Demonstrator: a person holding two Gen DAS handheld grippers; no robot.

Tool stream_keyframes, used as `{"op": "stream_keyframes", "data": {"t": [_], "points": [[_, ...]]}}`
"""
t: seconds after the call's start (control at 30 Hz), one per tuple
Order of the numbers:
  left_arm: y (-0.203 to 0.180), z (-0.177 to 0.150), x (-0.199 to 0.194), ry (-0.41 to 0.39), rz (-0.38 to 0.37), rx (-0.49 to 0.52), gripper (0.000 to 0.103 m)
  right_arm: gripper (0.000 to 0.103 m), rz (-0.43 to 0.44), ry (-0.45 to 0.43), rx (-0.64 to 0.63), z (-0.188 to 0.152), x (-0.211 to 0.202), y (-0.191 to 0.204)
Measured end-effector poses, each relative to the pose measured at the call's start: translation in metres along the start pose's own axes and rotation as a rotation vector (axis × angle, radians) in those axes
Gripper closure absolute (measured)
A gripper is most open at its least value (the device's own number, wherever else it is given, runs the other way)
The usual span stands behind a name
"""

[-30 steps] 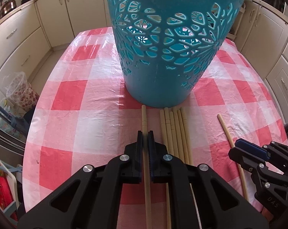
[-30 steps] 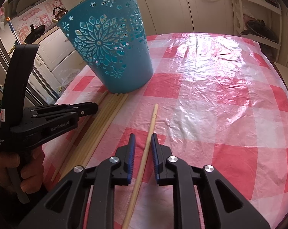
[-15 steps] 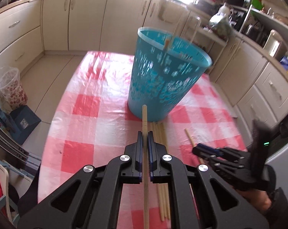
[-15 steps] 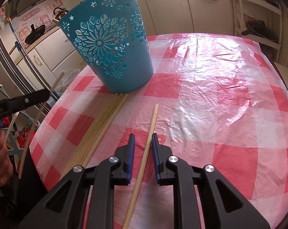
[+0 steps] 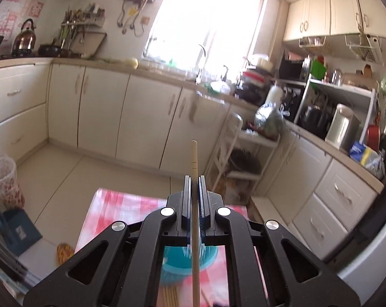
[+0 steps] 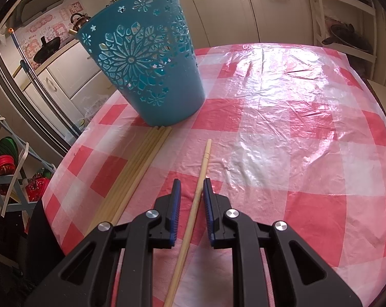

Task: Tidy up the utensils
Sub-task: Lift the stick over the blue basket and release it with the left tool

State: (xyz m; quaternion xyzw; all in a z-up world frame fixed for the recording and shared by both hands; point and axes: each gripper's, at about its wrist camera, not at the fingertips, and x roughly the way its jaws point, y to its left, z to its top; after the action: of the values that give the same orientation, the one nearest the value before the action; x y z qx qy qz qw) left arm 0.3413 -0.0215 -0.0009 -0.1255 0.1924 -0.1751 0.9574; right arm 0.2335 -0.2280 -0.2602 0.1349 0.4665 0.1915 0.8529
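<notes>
My left gripper (image 5: 194, 179) is shut on a wooden chopstick (image 5: 194, 156) and held high above the table, with the stick's tip poking out past the jaws. Far below it, between its arms, shows the blue cut-out basket (image 5: 177, 261). In the right wrist view the basket (image 6: 146, 71) stands upright on the red-checked tablecloth (image 6: 295, 128), with a bundle of several chopsticks (image 6: 141, 163) lying against its base. My right gripper (image 6: 191, 184) is open and low over the table. A single chopstick (image 6: 205, 158) lies between its pads, with gaps on both sides.
The table's left edge (image 6: 64, 168) drops off to floor clutter and a rack (image 6: 11, 179). Cream kitchen cabinets (image 5: 141, 117) and a white shelf trolley (image 5: 241, 153) stand beyond the table. A crowded counter (image 5: 333, 128) runs along the right.
The left gripper lifted its chopstick off the table and rose well above the basket, tilting up toward the kitchen; it has left the right wrist view. The right gripper stayed still.
</notes>
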Motion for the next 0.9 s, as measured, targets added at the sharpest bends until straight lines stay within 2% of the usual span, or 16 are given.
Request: {"op": "stream_keyframes", "data": {"t": [0.17, 0.33, 0.47, 0.67, 0.9], "points": [[-0.006, 0.020, 0.053, -0.061, 0.055, -0.005, 0.098, 0.085, 0.018, 0.001, 0.016, 0.000, 0.000, -0.003], [0.002, 0.009, 0.098, -0.062, 0.122, -0.029, 0.098, 0.085, 0.025, 0.003, 0.023, 0.001, 0.000, -0.005], [0.006, -0.003, 0.113, -0.053, 0.168, -0.019, 0.098, 0.085, 0.032, 0.003, 0.032, 0.001, -0.001, -0.006], [0.009, -0.027, 0.127, 0.010, 0.199, 0.030, 0.098, 0.085, 0.033, 0.003, 0.033, 0.002, -0.002, -0.007], [0.015, -0.055, 0.121, 0.123, 0.239, 0.090, 0.097, 0.083, 0.021, 0.004, 0.017, 0.002, -0.001, -0.004]]}}
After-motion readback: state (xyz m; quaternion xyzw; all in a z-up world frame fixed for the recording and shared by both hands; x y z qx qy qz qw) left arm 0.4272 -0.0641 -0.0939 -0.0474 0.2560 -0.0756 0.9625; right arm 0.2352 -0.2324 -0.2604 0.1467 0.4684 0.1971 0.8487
